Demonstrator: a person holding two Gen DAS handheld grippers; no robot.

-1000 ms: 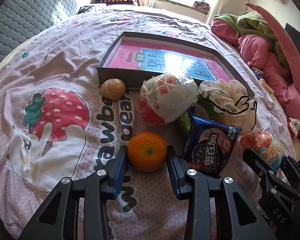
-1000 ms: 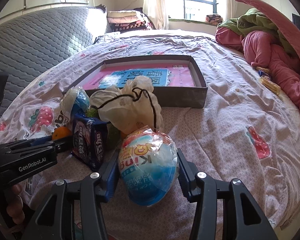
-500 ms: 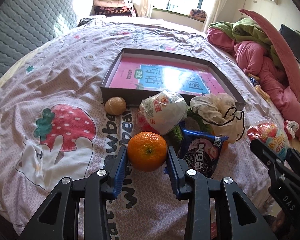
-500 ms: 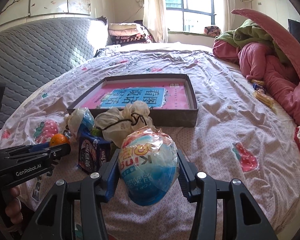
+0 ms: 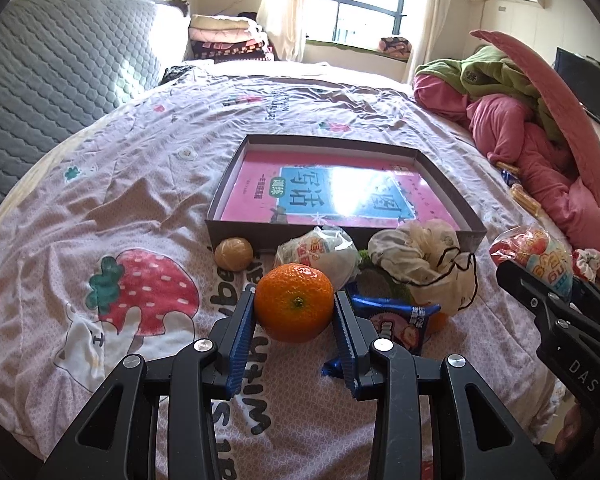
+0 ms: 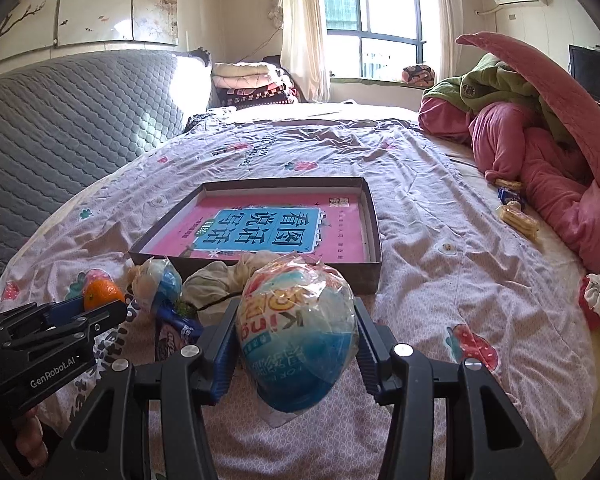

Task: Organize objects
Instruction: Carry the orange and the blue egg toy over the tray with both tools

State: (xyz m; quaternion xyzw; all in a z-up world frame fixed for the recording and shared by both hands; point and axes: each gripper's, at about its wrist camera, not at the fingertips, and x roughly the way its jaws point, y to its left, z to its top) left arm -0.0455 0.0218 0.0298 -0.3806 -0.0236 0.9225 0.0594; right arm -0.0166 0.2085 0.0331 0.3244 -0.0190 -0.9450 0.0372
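My left fingers (image 5: 294, 308) clamp a mandarin orange (image 5: 294, 302), lifted off the bedsheet (image 5: 100, 184). My right fingers (image 6: 296, 328) pinch a wrapped toy egg (image 6: 296, 332). Shallow box (image 5: 448, 196) just beyond the remaining snacks.

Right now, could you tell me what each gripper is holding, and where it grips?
The left gripper clamps the orange by its sides; the right gripper clamps the wrapped toy egg across its middle.

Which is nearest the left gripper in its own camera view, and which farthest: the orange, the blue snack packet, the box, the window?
1. Orange: clamped in the left gripper.
2. Blue snack packet: just right, on the bedspread.
3. Box: ahead, mid-bed, holding a pink book.
4. Window: far wall, beyond the bed.
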